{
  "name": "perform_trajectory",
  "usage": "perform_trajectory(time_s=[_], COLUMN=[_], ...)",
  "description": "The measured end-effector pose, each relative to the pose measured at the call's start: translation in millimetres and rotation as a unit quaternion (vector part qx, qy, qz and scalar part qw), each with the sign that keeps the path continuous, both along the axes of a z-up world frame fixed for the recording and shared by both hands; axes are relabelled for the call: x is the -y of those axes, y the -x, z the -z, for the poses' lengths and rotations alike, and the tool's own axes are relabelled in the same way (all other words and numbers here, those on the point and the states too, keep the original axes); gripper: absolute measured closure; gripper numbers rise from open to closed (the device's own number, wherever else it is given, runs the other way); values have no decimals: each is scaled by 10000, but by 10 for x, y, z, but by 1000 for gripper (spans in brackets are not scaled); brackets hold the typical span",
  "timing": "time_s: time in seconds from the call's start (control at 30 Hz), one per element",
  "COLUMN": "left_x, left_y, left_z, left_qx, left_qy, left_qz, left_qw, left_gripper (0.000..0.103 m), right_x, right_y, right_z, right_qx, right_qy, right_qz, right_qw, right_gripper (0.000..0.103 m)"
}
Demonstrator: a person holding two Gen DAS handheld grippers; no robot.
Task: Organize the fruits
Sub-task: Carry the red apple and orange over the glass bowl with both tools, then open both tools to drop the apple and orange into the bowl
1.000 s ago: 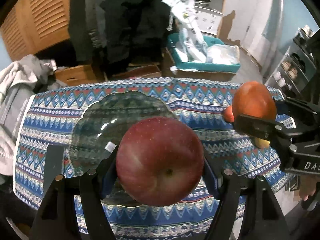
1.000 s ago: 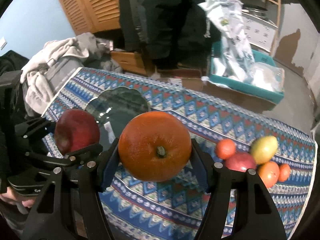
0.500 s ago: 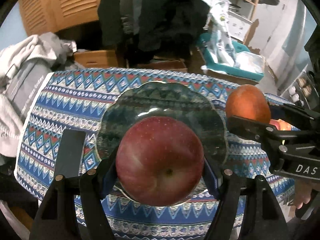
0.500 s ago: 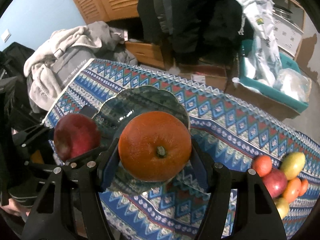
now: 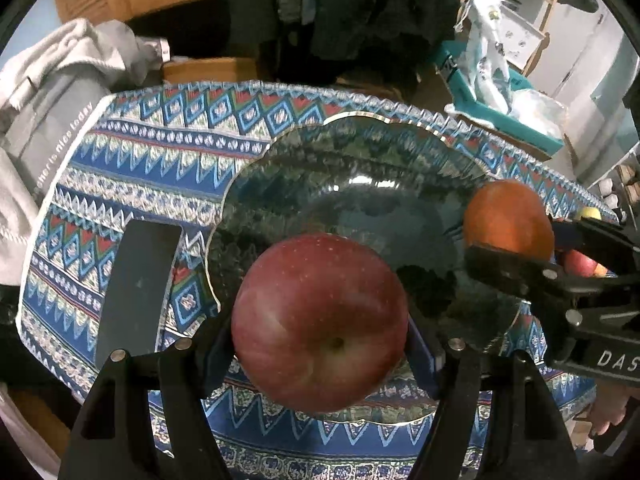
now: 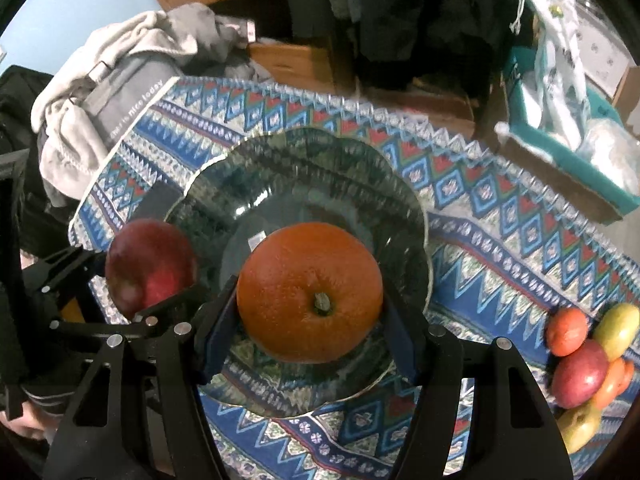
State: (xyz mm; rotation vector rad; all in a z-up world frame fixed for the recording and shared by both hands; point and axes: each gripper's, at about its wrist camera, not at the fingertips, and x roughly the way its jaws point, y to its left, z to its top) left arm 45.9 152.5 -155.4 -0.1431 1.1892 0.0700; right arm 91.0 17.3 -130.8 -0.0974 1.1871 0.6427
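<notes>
My left gripper (image 5: pixel 320 344) is shut on a red apple (image 5: pixel 320 322) and holds it over the near left part of a dark glass scalloped plate (image 5: pixel 360 152). My right gripper (image 6: pixel 308 320) is shut on an orange (image 6: pixel 310 292) and holds it over the middle of the same plate (image 6: pixel 304 168). The orange also shows at the right in the left wrist view (image 5: pixel 508 216). The apple also shows at the left in the right wrist view (image 6: pixel 150 264). The plate holds nothing that I can see.
The table wears a blue patterned cloth (image 6: pixel 500 216). A heap of several fruits (image 6: pixel 588 360) lies at its right end. A dark flat rectangle (image 5: pixel 136 288) lies left of the plate. Grey clothes (image 6: pixel 120 60) and a teal bin (image 5: pixel 504 92) lie beyond the table.
Both grippers have moved left and closer to the plate with their fruit. The plate now fills the middle of both views. The grips have not changed.
</notes>
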Motion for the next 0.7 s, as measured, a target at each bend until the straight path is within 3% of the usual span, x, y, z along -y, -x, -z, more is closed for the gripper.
perform_trajectory(time_s=[0.3,0.7], left_x=[1,47], left_y=[-13,-41], left_z=[280,489], left_qx=[-369,-610], left_qy=[12,95], left_qz=[-37,-61], left_qw=[9993,9981], left_gripper=[28,28], right_x=[35,67], right_y=[-30,-46], right_z=[282,315], right_qx=[-329,-287], right_qy=[120,98], right_qz=[55,40], right_qw=[9994,9995], right_gripper=[37,36])
